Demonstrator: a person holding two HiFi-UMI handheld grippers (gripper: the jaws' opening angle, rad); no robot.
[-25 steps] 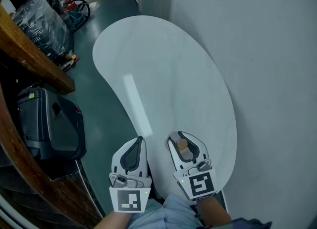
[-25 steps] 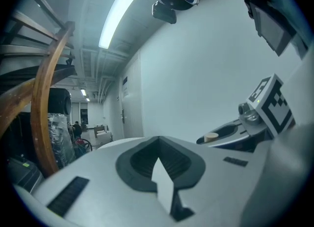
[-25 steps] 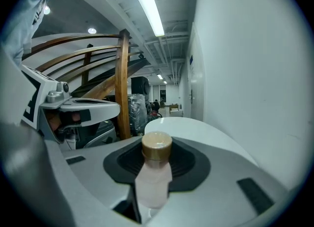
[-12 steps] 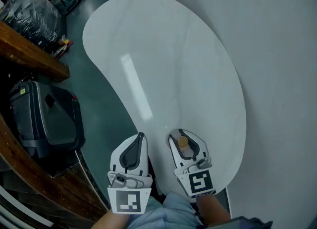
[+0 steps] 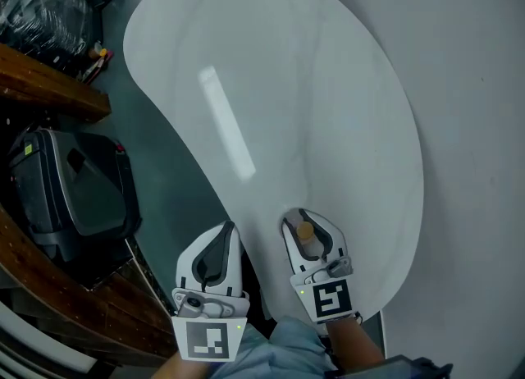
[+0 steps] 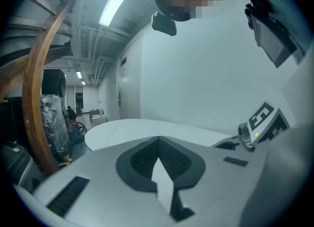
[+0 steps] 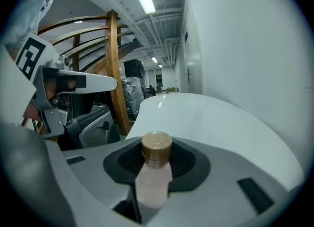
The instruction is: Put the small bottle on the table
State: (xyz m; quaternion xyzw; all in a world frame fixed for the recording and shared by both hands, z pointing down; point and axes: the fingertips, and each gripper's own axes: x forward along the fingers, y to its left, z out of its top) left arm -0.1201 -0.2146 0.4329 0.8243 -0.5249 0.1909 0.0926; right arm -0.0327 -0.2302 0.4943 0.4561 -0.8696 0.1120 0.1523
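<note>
A small pale pink bottle (image 5: 304, 230) with a tan cap stands between the jaws of my right gripper (image 5: 302, 220), which is shut on it. In the right gripper view the bottle (image 7: 154, 177) stands upright between the dark pads, cap on top. This gripper hovers over the near end of the white kidney-shaped table (image 5: 312, 107). My left gripper (image 5: 228, 230) is beside it over the table's left edge, shut with nothing in it. In the left gripper view its gripper (image 6: 159, 152) has its jaws together and the table (image 6: 147, 127) lies ahead.
A dark hard case (image 5: 74, 189) stands on the green floor (image 5: 176, 180) left of the table. A wooden beam (image 5: 41, 82) and plastic-wrapped goods (image 5: 49, 8) lie at upper left. A white wall (image 5: 467, 82) runs along the table's right side.
The head view has slid forward, so the table sits lower and fills more of the frame. Both grippers keep their places at the near end, and the bottle stays gripped.
</note>
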